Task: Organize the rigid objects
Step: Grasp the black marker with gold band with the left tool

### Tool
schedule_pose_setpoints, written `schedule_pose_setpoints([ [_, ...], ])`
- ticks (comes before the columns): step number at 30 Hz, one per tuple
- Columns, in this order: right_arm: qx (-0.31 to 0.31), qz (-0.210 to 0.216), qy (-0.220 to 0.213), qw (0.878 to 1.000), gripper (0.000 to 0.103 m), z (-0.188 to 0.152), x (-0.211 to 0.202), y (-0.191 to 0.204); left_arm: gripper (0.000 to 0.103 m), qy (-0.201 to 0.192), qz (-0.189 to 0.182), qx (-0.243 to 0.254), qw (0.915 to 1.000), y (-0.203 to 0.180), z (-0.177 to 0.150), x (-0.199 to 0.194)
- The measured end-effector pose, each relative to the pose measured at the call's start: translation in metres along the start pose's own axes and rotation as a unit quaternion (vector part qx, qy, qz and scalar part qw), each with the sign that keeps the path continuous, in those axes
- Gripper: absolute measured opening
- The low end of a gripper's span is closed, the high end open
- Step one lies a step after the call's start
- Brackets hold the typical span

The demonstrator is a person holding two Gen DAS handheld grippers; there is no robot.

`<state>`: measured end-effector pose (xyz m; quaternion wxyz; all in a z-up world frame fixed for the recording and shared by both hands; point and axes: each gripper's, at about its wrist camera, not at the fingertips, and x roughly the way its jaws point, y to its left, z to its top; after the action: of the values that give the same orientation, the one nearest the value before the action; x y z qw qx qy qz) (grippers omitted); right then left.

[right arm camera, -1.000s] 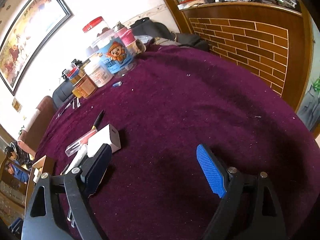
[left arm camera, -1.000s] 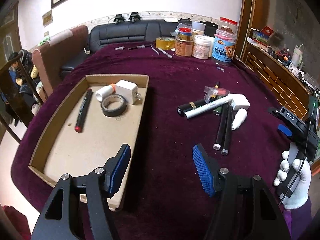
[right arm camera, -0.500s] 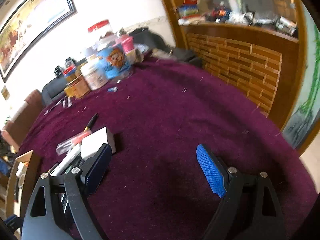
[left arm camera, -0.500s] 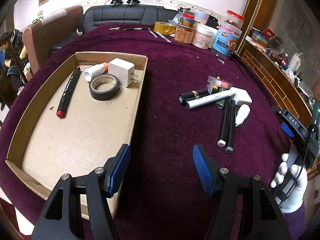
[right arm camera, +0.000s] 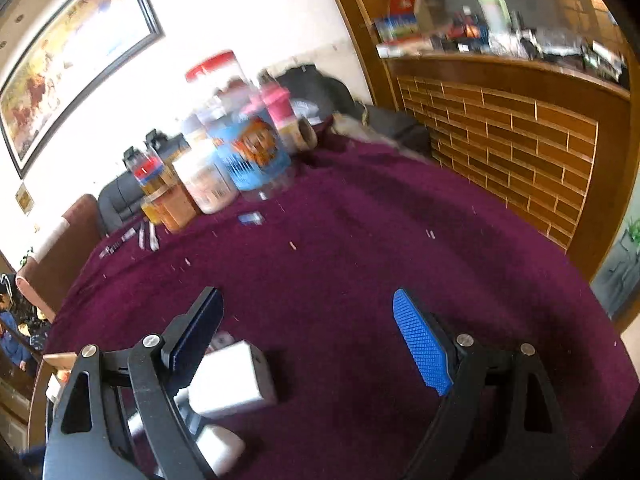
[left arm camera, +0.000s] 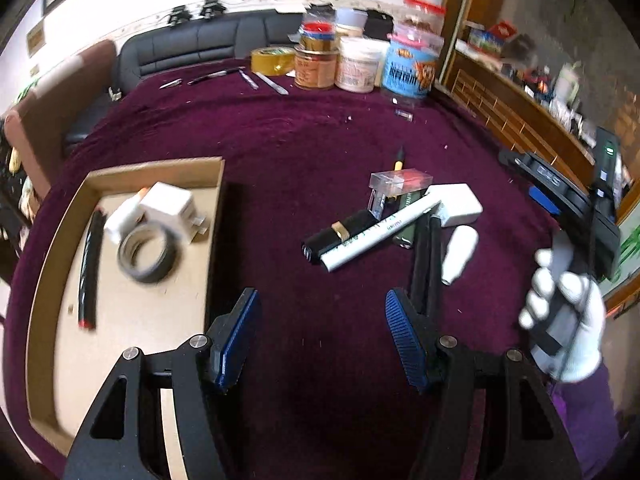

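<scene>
Both grippers have shifted in the last second: the left gripper (left arm camera: 322, 338) has swung away from the cardboard tray (left arm camera: 56, 240) toward the loose pile on the desk (left arm camera: 320, 136), and the right gripper (right arm camera: 308, 340) has dropped closer to the pile's right edge, so the white adapter block (right arm camera: 230, 384) now sits just beside its left finger. Neither holds anything; both sets of jaws stand wide apart. That reads as a fresh approach to the next pick, with the sorting partly done.

Already in the tray lie a white charger (left arm camera: 168, 208), a roll of dark tape (left arm camera: 148, 254), a black marker with a red tip (left arm camera: 89, 268) and a small white tube (left arm camera: 122, 216). On the purple cloth wait the white adapter block (left arm camera: 456, 204), a white marker (left arm camera: 380, 234) crossing a black tube with a gold band (left arm camera: 340, 234), two black pens (left arm camera: 426, 256) lying side by side, a clear plastic case (left arm camera: 400, 180) and a small white bottle (left arm camera: 460, 254).

These pieces overlap and touch (the white marker rests across its neighbours), so lifting one may well drag another. Jars and tubs (left arm camera: 360, 64) at the far edge, the yellow tape roll (left arm camera: 272, 60) and the scattered pens (left arm camera: 240, 76) stand well apart from the work. Motion blur softens both views, so fine detail is unsure.
</scene>
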<state>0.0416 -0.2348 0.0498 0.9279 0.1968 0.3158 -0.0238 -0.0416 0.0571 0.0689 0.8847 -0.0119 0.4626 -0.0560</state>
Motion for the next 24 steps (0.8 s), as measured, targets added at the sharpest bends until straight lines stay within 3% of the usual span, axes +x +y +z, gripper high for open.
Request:
schedule_pose_setpoints([
  [2, 0.026, 0.016, 0.005, 1.000, 0.087, 0.003, 0.000, -0.009, 0.059, 0.005, 0.016, 0.020, 0.9997, -0.008, 0.013, 0.018],
  [6, 0.036, 0.032, 0.007, 0.999, 0.087, 0.004, -0.003, -0.011, 0.058, 0.021, 0.000, 0.037, 0.9991, -0.025, 0.042, 0.060],
  [8, 0.029, 0.035, 0.011, 0.999, 0.087, 0.003, -0.003, -0.007, 0.059, 0.022, 0.032, 0.040, 0.9985, -0.028, 0.051, 0.084],
  [10, 0.024, 0.037, 0.014, 0.999, 0.087, 0.002, -0.003, -0.004, 0.058, 0.018, 0.036, 0.041, 0.9983, -0.027, 0.052, 0.095],
  [11, 0.022, 0.038, 0.014, 0.999, 0.087, 0.002, -0.003, -0.003, 0.053, 0.020, 0.021, 0.042, 0.9987, -0.026, 0.050, 0.094],
  [12, 0.021, 0.040, 0.015, 0.999, 0.087, 0.002, -0.004, -0.002, 0.035, 0.032, 0.009, 0.045, 0.9984, -0.026, 0.046, 0.094],
  [14, 0.020, 0.041, 0.017, 0.999, 0.087, 0.001, -0.003, -0.001, 0.015, 0.053, 0.019, 0.067, 0.9961, -0.030, 0.033, 0.096],
  [16, 0.020, 0.041, 0.023, 0.999, 0.087, 0.001, -0.001, -0.001, 0.014, 0.040, 0.019, 0.082, 0.9957, -0.033, 0.022, 0.086],
  [19, 0.018, 0.037, 0.024, 0.999, 0.087, 0.000, 0.000, 0.000, 0.014, 0.053, -0.010, 0.065, 0.9964, -0.025, 0.003, 0.065],
  [24, 0.016, 0.035, 0.030, 0.999, 0.087, -0.001, 0.002, 0.001, 0.015, 0.050, -0.012, 0.052, 0.9973, -0.026, -0.010, 0.057],
])
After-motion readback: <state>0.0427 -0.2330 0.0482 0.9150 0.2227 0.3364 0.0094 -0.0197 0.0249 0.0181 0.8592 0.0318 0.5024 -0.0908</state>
